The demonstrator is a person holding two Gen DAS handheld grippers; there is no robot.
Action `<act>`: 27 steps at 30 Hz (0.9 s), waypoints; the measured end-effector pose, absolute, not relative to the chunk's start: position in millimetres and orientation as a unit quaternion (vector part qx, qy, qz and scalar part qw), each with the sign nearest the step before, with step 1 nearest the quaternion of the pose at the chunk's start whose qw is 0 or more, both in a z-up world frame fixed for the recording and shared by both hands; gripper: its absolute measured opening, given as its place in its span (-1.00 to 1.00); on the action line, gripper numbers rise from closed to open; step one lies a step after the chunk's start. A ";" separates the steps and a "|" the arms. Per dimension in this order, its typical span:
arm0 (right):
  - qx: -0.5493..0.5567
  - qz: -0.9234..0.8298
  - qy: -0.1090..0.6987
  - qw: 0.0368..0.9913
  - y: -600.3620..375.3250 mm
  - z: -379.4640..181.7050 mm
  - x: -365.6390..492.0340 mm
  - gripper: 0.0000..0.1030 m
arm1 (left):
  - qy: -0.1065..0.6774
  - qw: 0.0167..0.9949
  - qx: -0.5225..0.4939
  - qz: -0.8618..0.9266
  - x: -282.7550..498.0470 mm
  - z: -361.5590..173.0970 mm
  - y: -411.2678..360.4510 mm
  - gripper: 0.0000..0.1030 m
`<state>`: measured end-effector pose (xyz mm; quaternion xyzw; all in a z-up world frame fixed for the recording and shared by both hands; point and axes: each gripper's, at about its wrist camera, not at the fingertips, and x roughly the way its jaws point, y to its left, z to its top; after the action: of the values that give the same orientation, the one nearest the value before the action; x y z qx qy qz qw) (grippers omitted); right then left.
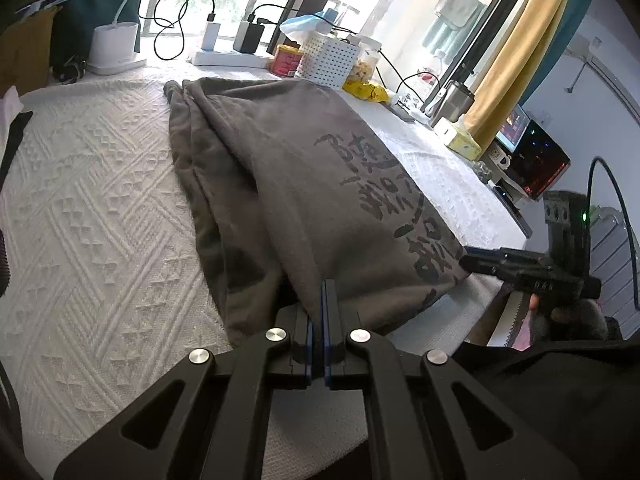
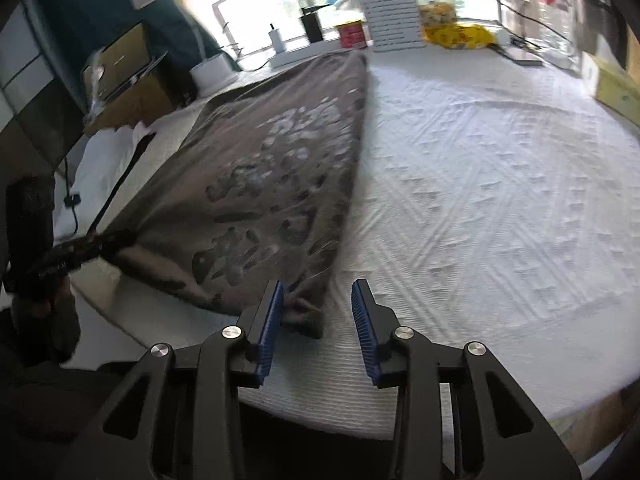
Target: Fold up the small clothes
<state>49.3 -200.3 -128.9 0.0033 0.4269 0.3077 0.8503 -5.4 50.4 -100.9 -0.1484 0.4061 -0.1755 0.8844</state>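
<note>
A grey-brown shirt (image 1: 288, 176) with dark printed characters lies stretched lengthwise on the white textured bedcover (image 1: 100, 208). My left gripper (image 1: 319, 300) is shut on the shirt's near hem. In the right wrist view the shirt (image 2: 260, 184) runs away from me. My right gripper (image 2: 318, 304) is open, and the shirt's near right corner (image 2: 304, 316) lies between its blue pads (image 2: 362, 312), touching the left one. The left gripper (image 2: 96, 246) shows at the shirt's left corner, pinching it. The right gripper (image 1: 480, 262) shows at the shirt's right corner in the left wrist view.
At the far edge stand a white perforated basket (image 1: 330, 60), a red tin (image 1: 286, 60), yellow snack bags (image 1: 368, 90), chargers with cables (image 1: 248, 36) and a white lamp base (image 1: 114, 46). A monitor (image 1: 536, 160) is at the right. A cardboard box (image 2: 128, 80) sits far left.
</note>
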 end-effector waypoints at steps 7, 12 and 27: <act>-0.016 0.327 0.424 0.844 -193.7 -128.0 35.7 -0.77 | 0.432 0.874 -0.151 -0.166 -6.8 -107.0 50.0 -0.97; -0.016 0.332 0.430 0.839 -196.7 -128.0 30.7 -0.76 | 0.453 0.864 -0.147 -0.166 -4.0 -110.6 49.6 -0.96; -0.025 0.318 0.412 0.853 -208.7 -124.2 35.7 -0.42 | 0.471 0.860 -0.069 -0.182 -5.9 -102.5 17.6 -0.04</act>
<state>35.7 -208.7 -124.2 -0.0247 0.4121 0.3181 0.8534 -5.9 17.6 -102.5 -0.0690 0.4714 -0.1818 0.8602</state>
